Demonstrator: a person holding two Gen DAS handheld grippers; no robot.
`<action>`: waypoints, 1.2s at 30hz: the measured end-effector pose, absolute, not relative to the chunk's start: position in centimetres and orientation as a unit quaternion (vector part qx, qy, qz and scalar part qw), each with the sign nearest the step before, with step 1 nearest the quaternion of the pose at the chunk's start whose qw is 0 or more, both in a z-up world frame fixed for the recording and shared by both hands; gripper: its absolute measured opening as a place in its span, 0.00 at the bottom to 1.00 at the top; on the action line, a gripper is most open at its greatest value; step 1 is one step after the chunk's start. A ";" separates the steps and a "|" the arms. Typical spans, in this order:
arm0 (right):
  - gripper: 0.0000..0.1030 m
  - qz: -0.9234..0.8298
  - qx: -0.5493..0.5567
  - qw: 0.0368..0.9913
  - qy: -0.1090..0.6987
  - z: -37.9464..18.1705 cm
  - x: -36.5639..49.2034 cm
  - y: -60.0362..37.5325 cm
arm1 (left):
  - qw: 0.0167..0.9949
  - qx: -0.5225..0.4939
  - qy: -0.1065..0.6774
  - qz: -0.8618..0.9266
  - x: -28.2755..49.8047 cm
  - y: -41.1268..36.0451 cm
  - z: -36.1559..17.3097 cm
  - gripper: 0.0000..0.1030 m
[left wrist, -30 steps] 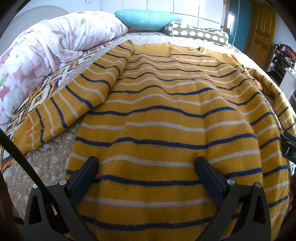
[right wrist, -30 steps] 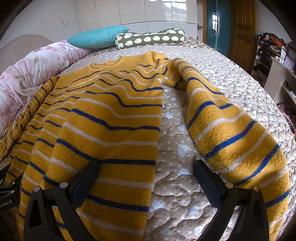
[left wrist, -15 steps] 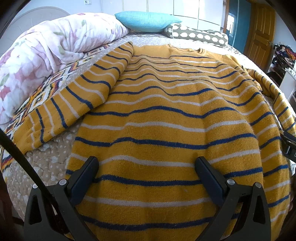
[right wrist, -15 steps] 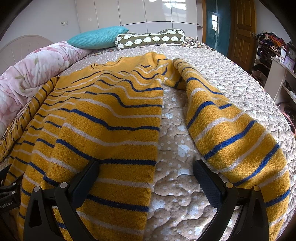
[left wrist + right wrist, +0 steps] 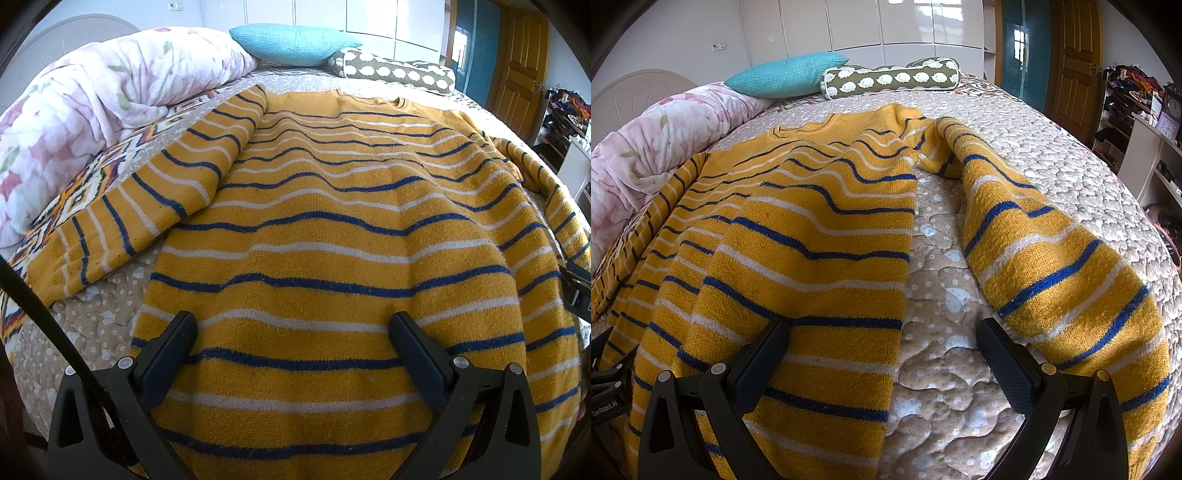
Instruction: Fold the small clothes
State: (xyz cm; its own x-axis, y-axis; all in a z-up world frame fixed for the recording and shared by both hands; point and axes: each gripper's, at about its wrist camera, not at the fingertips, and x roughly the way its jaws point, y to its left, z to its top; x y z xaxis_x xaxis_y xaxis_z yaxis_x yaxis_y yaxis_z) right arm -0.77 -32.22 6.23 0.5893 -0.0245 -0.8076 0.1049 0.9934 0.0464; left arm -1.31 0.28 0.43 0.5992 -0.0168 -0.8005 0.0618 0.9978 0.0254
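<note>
Evidently flattened for folding, the mustard-yellow knitted sweater with blue and white stripes (image 5: 332,229) lies spread on the beige quilted bedspread (image 5: 1052,155), its 2 sleeves angled outward. Left gripper (image 5: 293,345) and right gripper (image 5: 882,345) hover spread above its hem, holding nothing.

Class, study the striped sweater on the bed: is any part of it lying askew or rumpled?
Yes. The sweater lies mostly flat, but its body shows wavy ripples near the neckline, and the sleeve on the right-gripper side bunches at the shoulder and angles away from the body.
</note>
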 end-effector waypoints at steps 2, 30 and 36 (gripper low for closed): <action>1.00 -0.036 0.044 0.890 0.452 6.2 -0.8 -32.2 | 0.894 0.025 0.447 -0.022 -1.3 0.3 0.4 1.00; 1.00 -0.038 0.044 0.891 0.450 6.4 -0.4 -32.1 | 0.899 0.027 0.437 -0.018 -1.6 0.3 0.2 1.00; 1.00 -0.041 0.042 0.891 0.449 6.3 -0.4 -32.1 | 0.901 0.027 0.432 -0.019 -1.4 0.2 0.3 1.00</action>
State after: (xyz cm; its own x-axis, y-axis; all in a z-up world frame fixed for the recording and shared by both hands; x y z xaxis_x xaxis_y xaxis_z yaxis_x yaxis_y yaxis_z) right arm -0.42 -32.06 6.32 0.5930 -0.0342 -0.8045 0.1102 0.9931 0.0390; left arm -1.41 0.18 0.34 0.6256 -0.0100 -0.7801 0.0567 0.9979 0.0326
